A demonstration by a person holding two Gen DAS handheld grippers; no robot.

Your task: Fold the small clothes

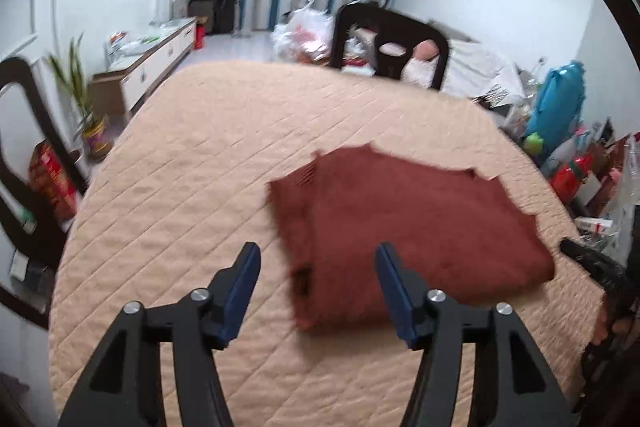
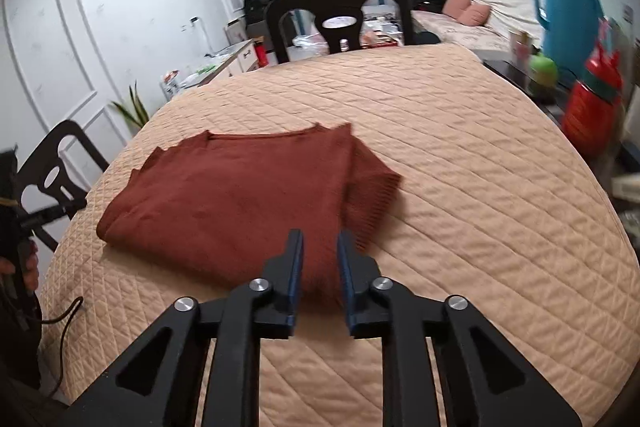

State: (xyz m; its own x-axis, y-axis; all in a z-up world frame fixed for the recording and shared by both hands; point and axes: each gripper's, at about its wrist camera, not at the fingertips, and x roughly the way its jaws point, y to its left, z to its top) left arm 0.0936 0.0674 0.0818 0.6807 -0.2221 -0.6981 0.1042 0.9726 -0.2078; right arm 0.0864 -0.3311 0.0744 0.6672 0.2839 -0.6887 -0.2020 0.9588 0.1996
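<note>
A rust-red knitted garment [image 1: 404,231] lies folded flat on the peach quilted tabletop [image 1: 192,163]. In the left wrist view my left gripper [image 1: 316,255] is open wide and empty, hovering over the garment's near left corner. In the right wrist view the garment [image 2: 236,199] lies left of centre with a folded sleeve at its right edge. My right gripper [image 2: 320,241] has its jaws a narrow gap apart, empty, just above the garment's near right edge.
A black chair [image 1: 388,43] stands at the table's far edge, another chair [image 2: 56,179] at the left side. A blue thermos [image 2: 568,3], red containers [image 2: 592,107] and clutter crowd the right side. A potted plant [image 1: 86,107] stands by the left wall.
</note>
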